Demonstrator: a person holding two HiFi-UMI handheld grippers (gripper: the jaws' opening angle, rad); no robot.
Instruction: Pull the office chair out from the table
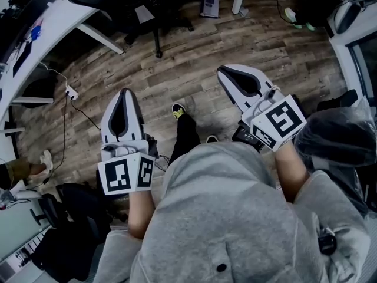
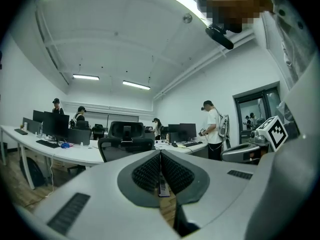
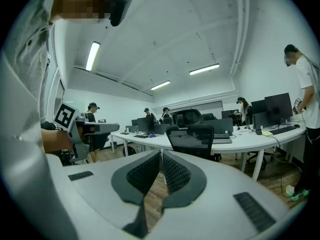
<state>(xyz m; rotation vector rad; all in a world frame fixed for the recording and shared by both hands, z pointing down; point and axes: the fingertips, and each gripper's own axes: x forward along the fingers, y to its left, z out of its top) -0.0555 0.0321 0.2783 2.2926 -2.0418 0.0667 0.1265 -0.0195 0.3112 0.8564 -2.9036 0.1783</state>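
Left gripper [image 1: 125, 94]: clenched, empty, aimed level at the chair [image 2: 125, 143] ahead.
Right gripper [image 1: 224, 72]: clenched, empty, likely approaching.
Chair: beyond both, tucked at table [image 3: 250, 140].

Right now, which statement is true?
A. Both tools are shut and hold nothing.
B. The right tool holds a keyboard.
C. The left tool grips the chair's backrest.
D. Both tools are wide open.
A: the left tool and the right tool are each closed with nothing between, and the office chair stands ahead at the table, untouched.
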